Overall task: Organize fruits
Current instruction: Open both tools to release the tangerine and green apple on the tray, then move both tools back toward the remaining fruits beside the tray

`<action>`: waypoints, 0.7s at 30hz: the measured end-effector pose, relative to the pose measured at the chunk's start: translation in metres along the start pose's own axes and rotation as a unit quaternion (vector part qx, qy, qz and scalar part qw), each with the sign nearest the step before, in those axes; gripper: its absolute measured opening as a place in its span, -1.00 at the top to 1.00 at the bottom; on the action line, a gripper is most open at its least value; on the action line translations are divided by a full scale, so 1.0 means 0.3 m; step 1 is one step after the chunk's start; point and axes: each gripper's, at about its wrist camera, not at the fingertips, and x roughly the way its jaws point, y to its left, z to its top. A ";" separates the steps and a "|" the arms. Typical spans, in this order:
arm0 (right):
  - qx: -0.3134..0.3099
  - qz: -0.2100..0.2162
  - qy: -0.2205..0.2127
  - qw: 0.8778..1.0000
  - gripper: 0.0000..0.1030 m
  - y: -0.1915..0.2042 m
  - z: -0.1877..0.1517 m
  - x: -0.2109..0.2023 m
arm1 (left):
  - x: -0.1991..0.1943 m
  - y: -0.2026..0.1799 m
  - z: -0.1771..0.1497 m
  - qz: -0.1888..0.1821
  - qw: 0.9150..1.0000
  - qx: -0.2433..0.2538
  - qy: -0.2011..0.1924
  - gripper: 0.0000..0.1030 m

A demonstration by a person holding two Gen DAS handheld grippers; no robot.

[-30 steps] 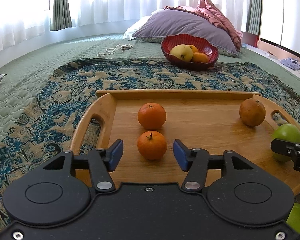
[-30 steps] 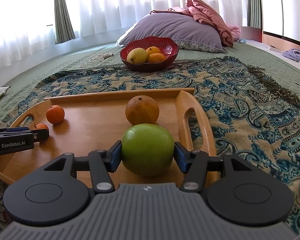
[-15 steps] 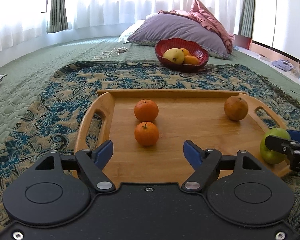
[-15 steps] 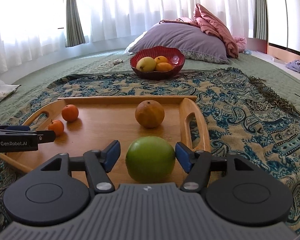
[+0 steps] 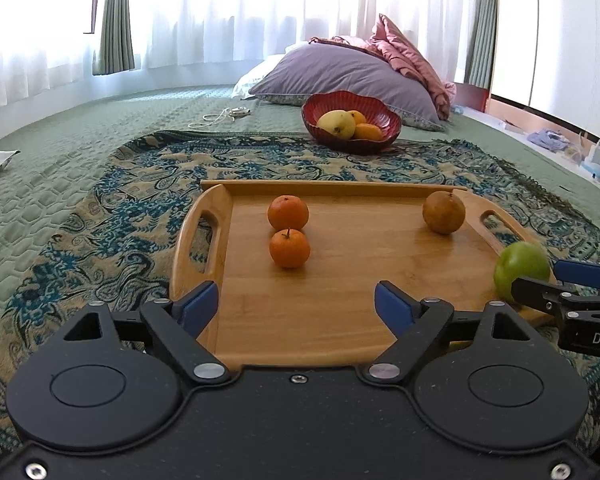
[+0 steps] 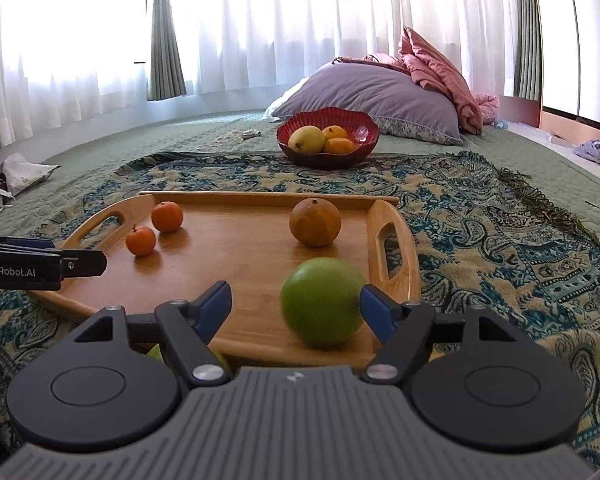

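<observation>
While both tongs are wide apart and grip nothing, the fruit sits on the wooden tray [image 5: 340, 320]. Ahead of the left tongs [image 5: 296, 306], a little to their left, wait two small oranges [image 5: 289, 248], one behind the other. Farther right and ahead is a brown round fruit [image 5: 444, 212]. Between the right tongs [image 6: 296, 306], close to their right finger, lies the green apple [image 6: 322, 301]. I cannot tell if they touch. It is round, so it points no way.
</observation>
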 end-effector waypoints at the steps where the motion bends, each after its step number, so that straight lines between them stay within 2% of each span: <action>1: -0.004 0.000 -0.002 1.000 -0.62 0.007 -0.006 -0.009 | -0.011 0.000 -0.005 -0.001 1.000 0.001 0.000 -0.67; 13: -0.021 0.020 -0.019 0.999 -0.68 0.067 -0.067 -0.094 | -0.099 -0.005 -0.092 -0.003 1.000 0.017 -0.001 -0.74; 21: -0.040 0.033 -0.015 0.999 -0.70 0.110 -0.108 -0.110 | -0.122 -0.022 -0.149 -0.011 0.999 0.030 0.006 -0.75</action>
